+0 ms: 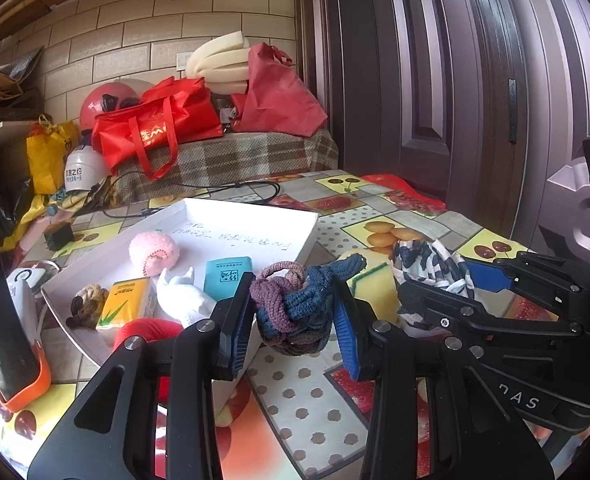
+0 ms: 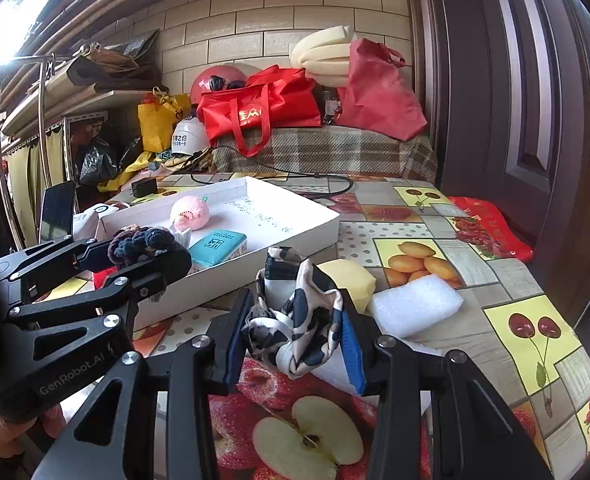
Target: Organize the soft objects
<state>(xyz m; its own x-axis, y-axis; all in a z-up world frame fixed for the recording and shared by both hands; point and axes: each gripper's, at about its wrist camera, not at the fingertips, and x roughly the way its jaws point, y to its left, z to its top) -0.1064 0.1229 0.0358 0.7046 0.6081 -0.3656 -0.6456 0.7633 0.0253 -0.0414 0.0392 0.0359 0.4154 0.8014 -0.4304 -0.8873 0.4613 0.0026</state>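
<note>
My left gripper [image 1: 295,316] is shut on a knotted blue-and-purple rope ball [image 1: 295,304], held above the table beside the near corner of the white tray [image 1: 255,216]. The ball and gripper also show in the right wrist view [image 2: 143,246]. My right gripper [image 2: 293,328] is shut on a black-and-white patterned cloth [image 2: 295,320], held over the table right of the tray [image 2: 295,216]; the cloth also shows in the left wrist view [image 1: 431,264]. In the tray lie a pink plush [image 1: 155,252], a teal tissue pack [image 1: 227,274], a yellow tissue pack [image 1: 125,304], a white figure [image 1: 183,296], a brown knot [image 1: 89,302] and a red soft thing [image 1: 147,332].
A yellow sponge [image 2: 351,280] and a white foam block [image 2: 415,304] lie on the fruit-print tablecloth [image 2: 495,320] right of the tray. A phone on an orange stand [image 1: 7,340] stands left of it. Red bags [image 1: 163,128], a helmet and foam are piled behind.
</note>
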